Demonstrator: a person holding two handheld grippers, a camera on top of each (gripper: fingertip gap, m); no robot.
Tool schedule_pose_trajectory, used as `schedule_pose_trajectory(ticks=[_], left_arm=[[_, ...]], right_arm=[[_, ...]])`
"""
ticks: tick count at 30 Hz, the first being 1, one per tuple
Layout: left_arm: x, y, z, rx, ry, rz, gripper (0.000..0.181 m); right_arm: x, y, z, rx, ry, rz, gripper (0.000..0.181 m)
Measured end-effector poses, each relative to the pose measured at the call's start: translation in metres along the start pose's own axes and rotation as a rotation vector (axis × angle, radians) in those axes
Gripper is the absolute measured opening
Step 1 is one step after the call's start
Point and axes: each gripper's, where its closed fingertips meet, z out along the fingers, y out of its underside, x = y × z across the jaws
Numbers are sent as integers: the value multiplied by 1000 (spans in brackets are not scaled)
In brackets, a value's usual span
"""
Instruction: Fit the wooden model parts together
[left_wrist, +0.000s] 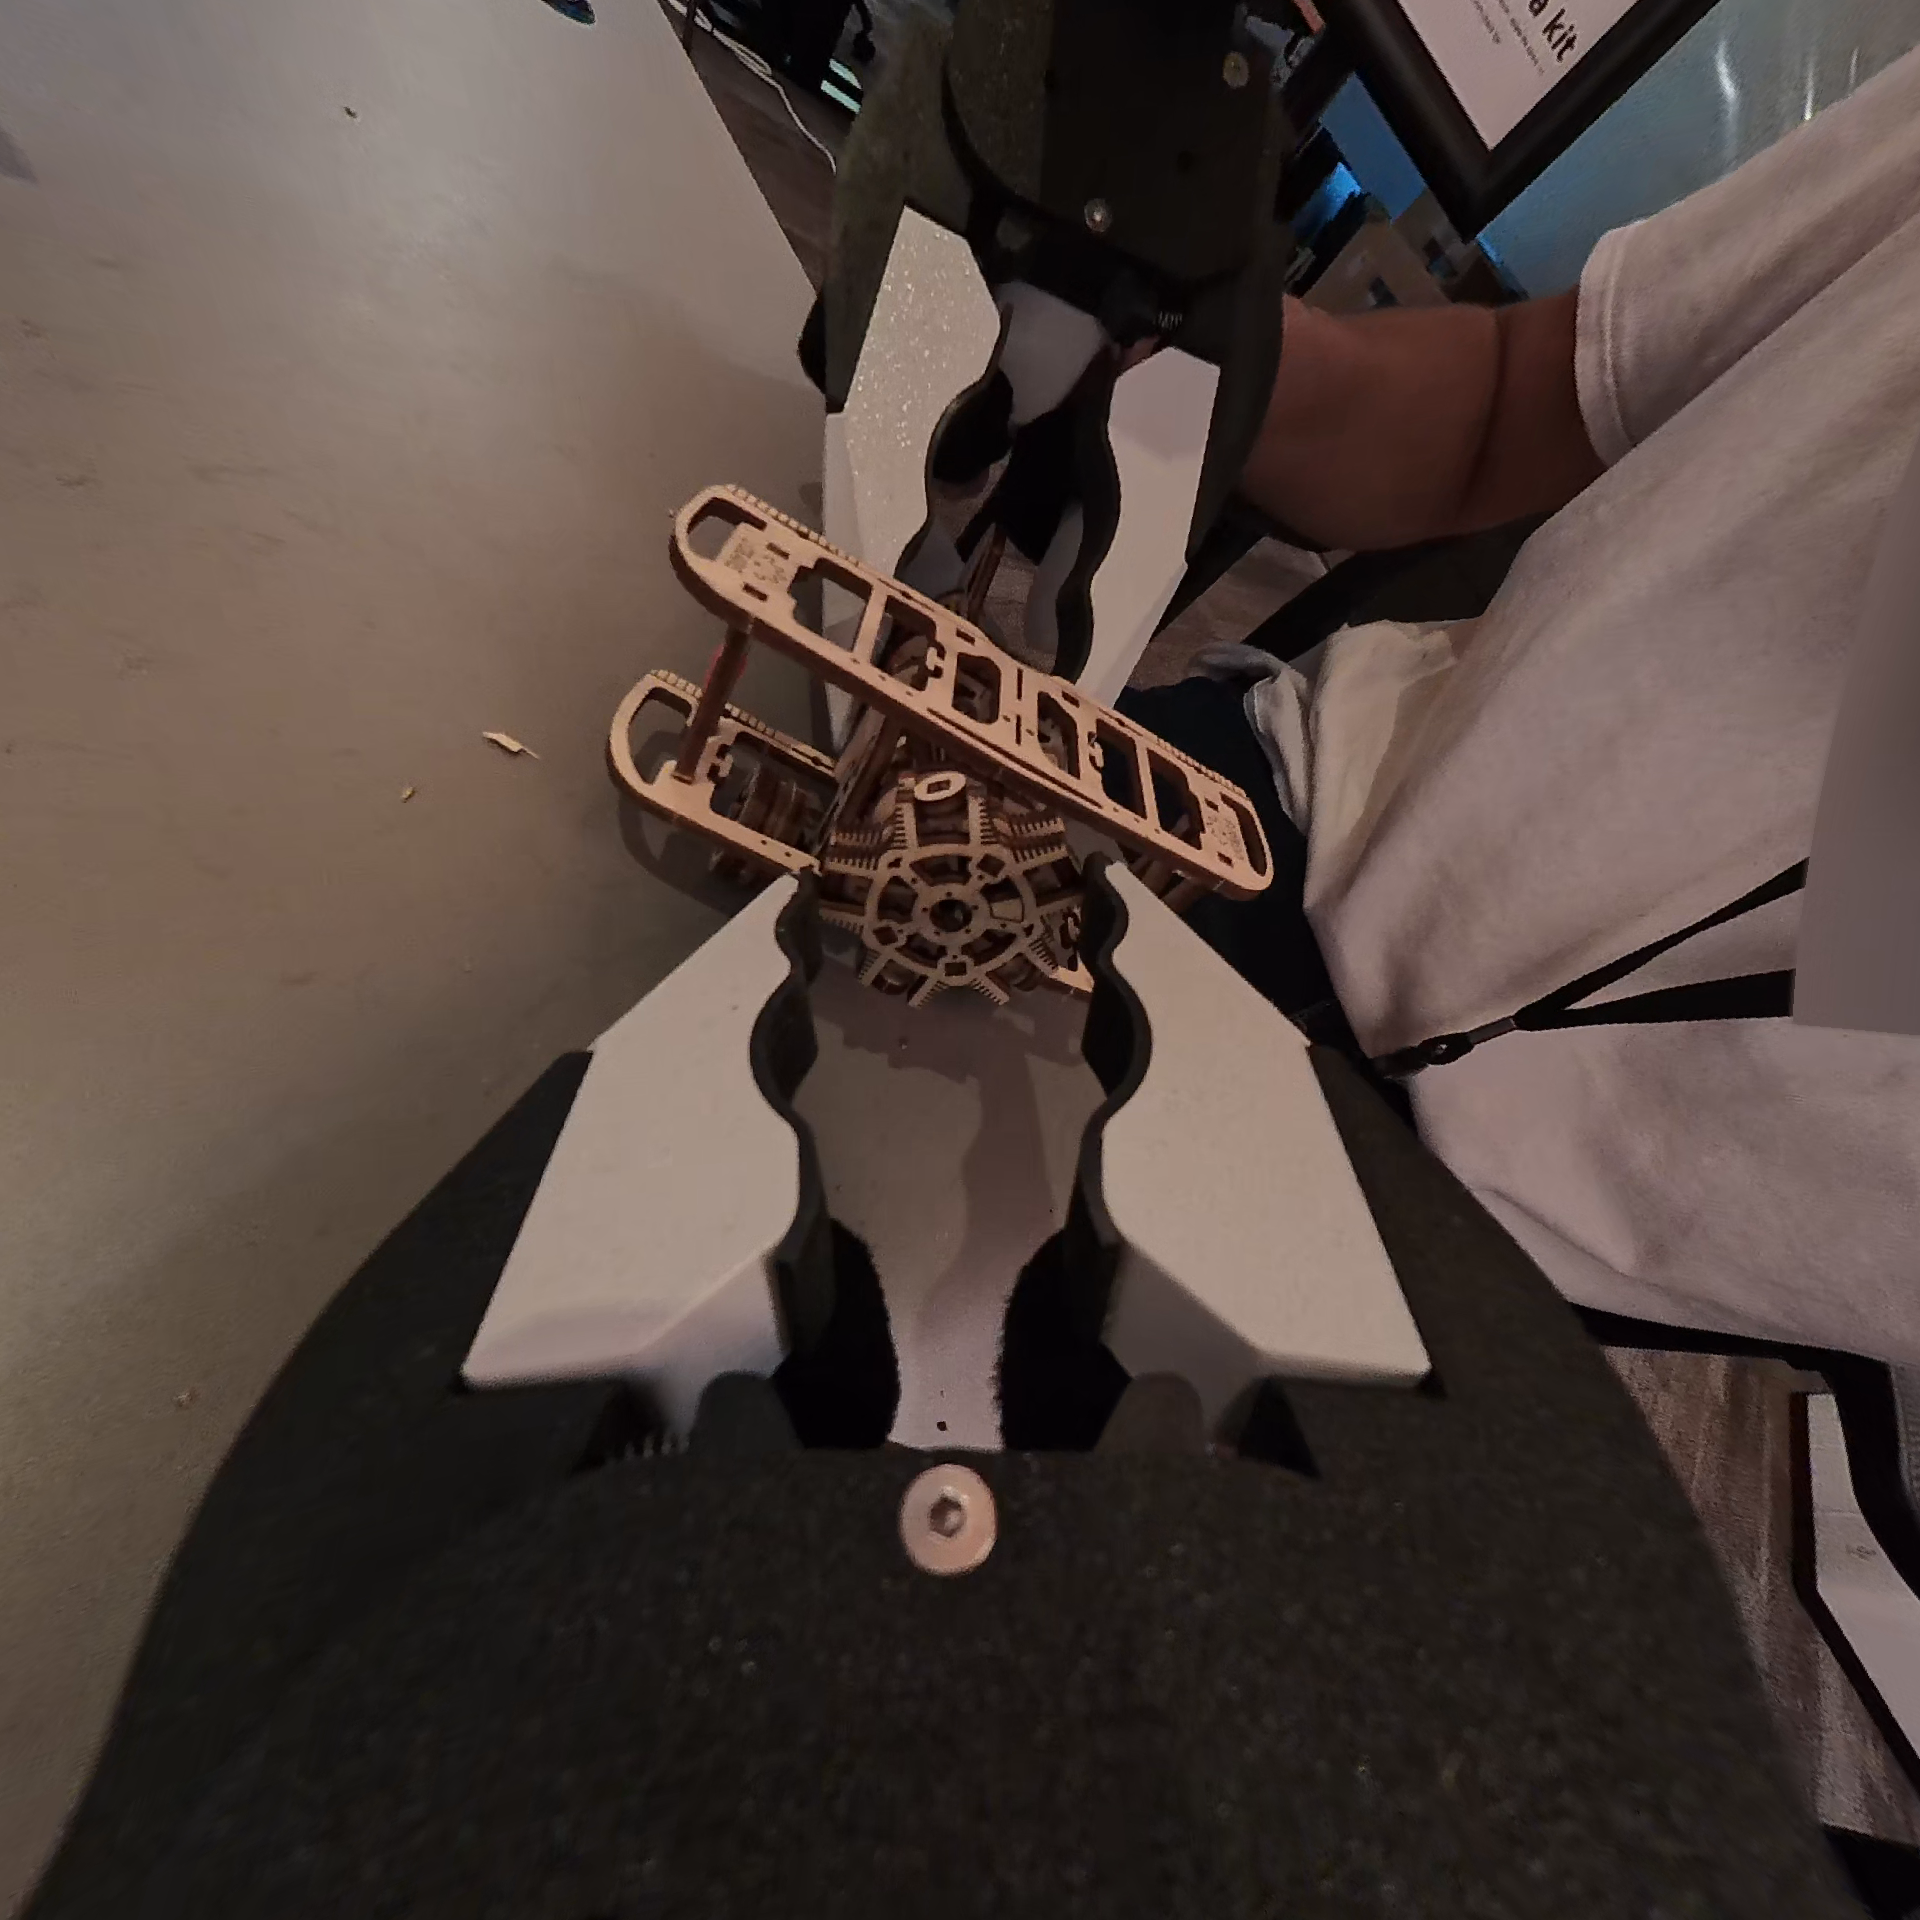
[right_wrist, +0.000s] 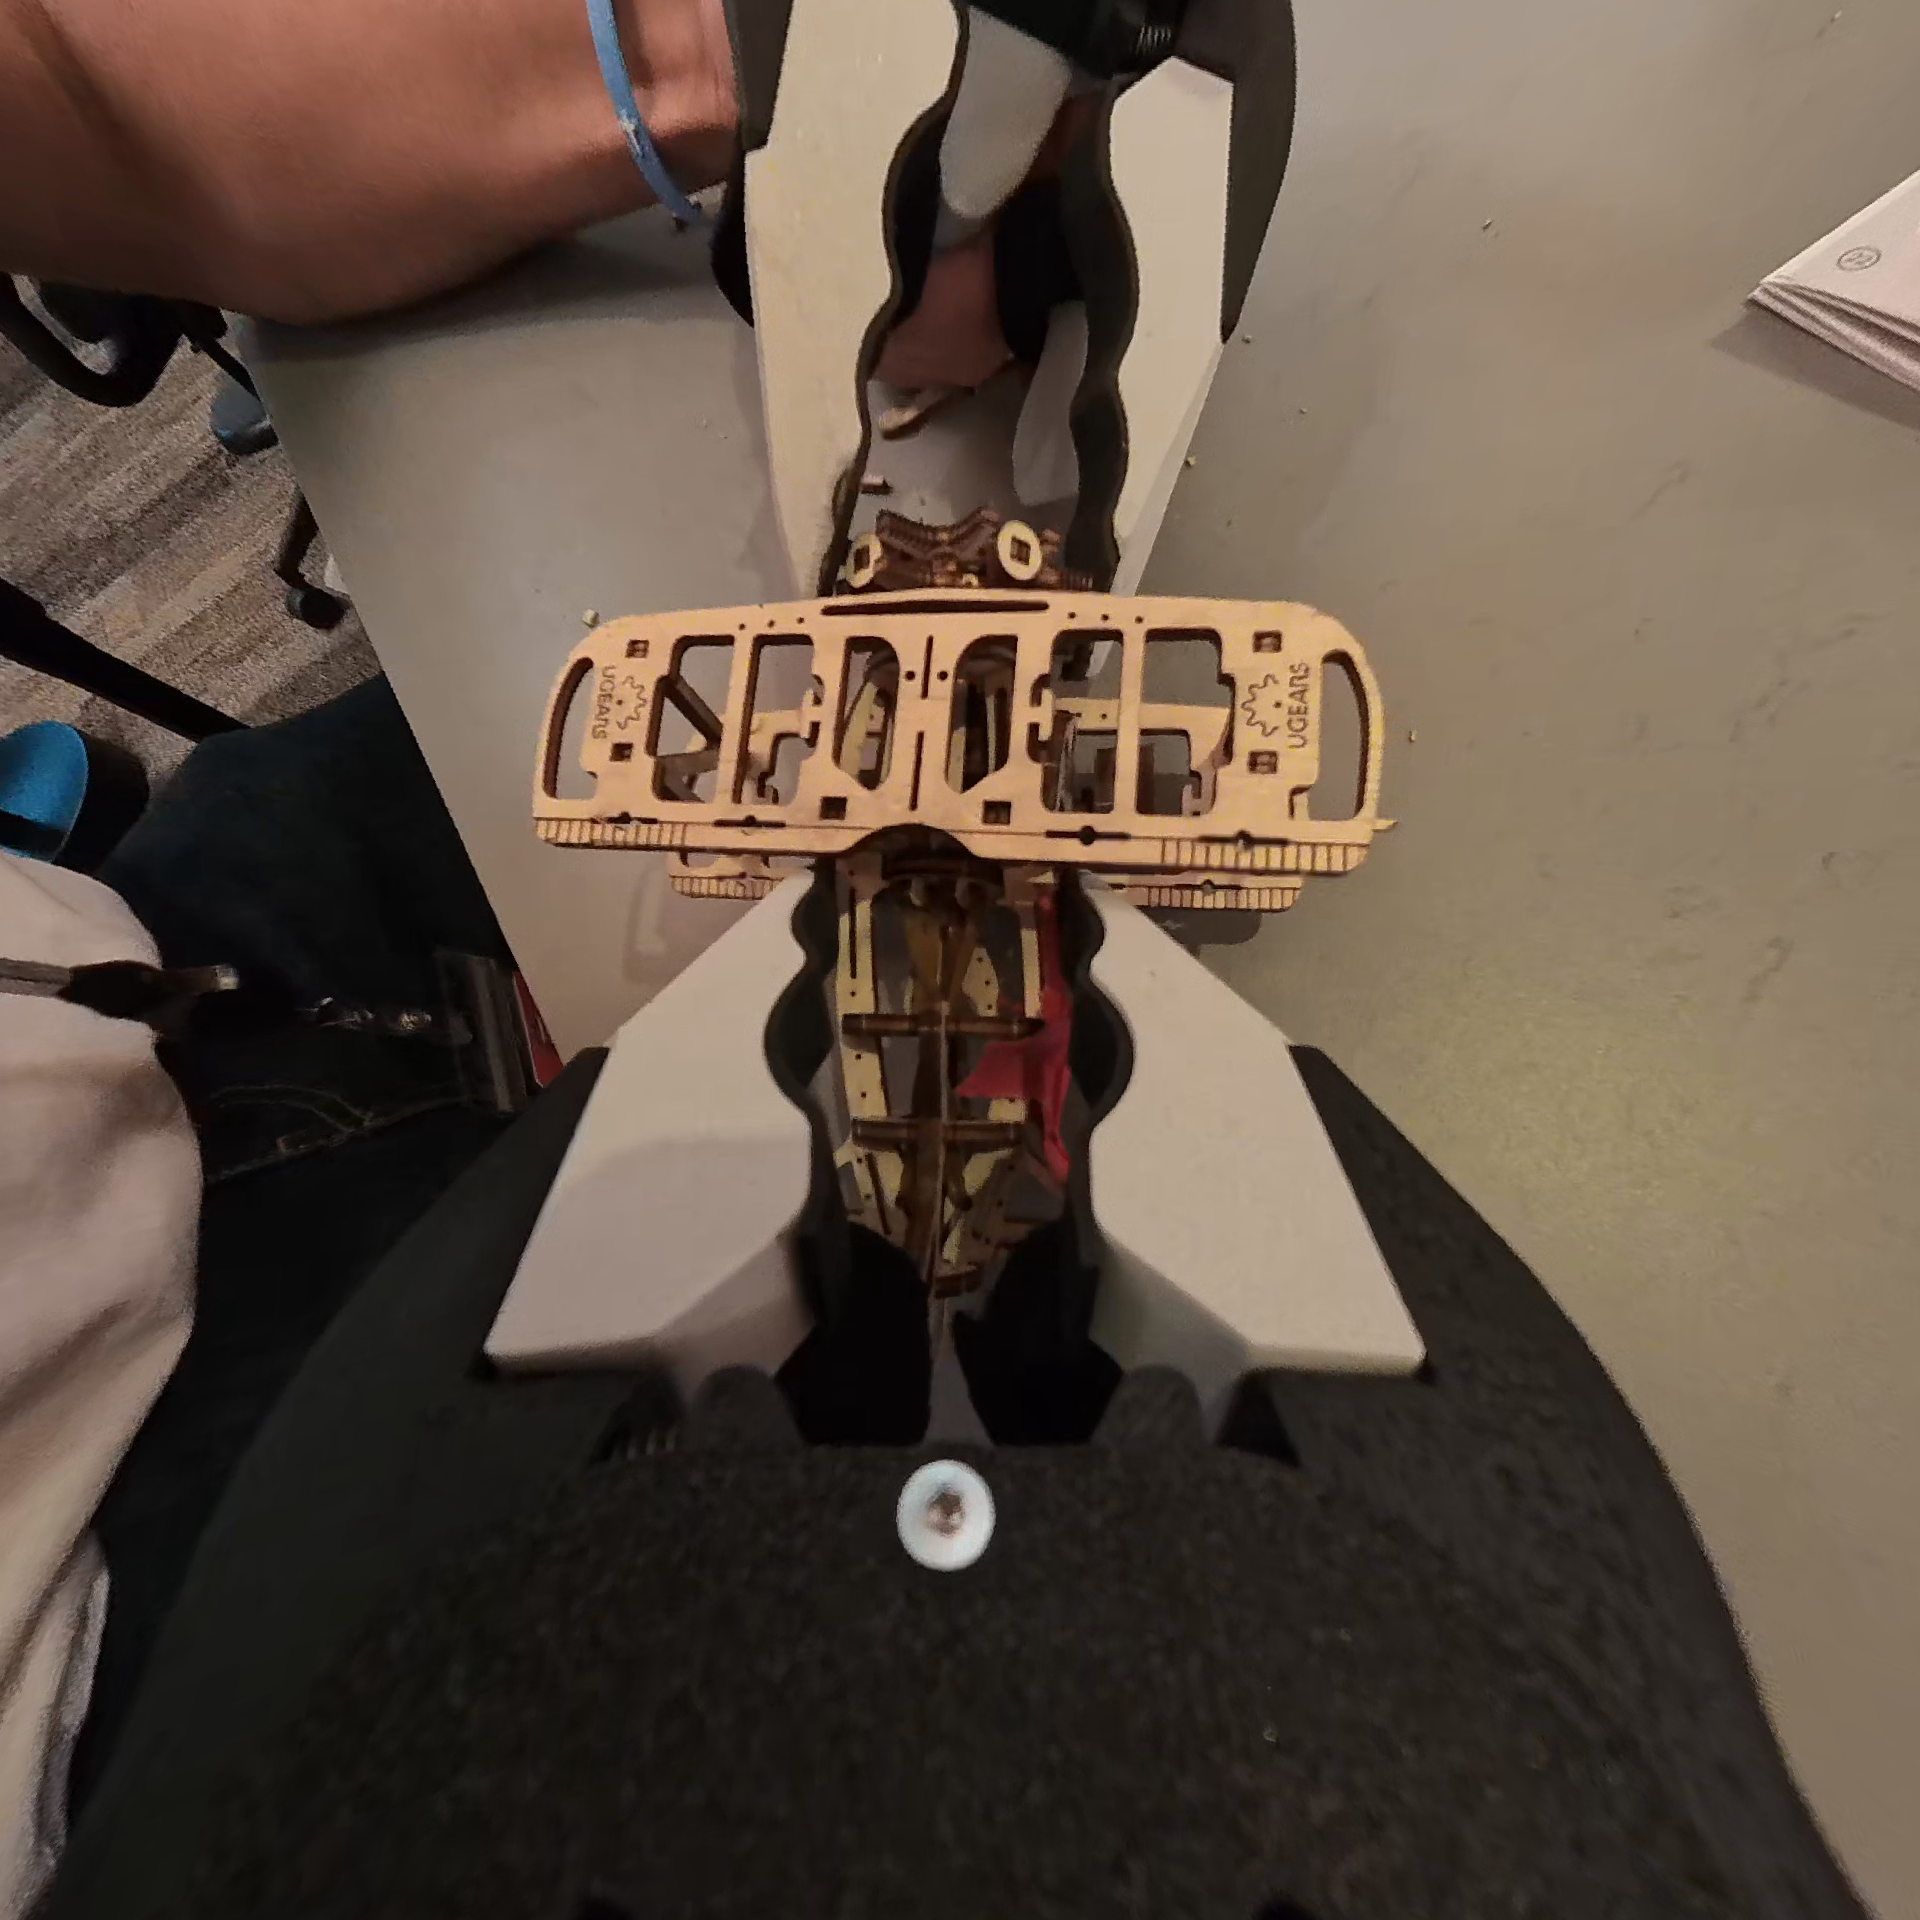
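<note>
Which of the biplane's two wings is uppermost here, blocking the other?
The top wing, the full cut-out panel across the right wrist view; the lower wing only peeks out as a thin strip beneath it.

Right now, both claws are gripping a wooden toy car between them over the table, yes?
Not a car. It is a wooden model biplane: the right wrist view shows its stacked wings and long fuselage, the left wrist view its round engine at the nose. The rest holds: the left claw grips the nose and the right claw the fuselage, over the table.

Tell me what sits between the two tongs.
The wooden biplane model: right tongs grip its fuselage, left tongs flank its round engine nose; the right wrist view shows it best.
</note>
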Motion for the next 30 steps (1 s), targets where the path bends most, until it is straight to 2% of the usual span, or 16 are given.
schedule_pose_trajectory(ticks=[13, 23, 30], left_arm=[[-1, 2, 2, -16, -5, -4, 48], [1, -2, 5, -12, 16, 9, 47], [1, -2, 5, -10, 13, 10, 47]], right_arm=[[-1, 1, -4, 42, 12, -4, 43], [0, 3, -5, -22, 34, -25, 41], [0, 2, -5, 4, 37, -18, 41]])
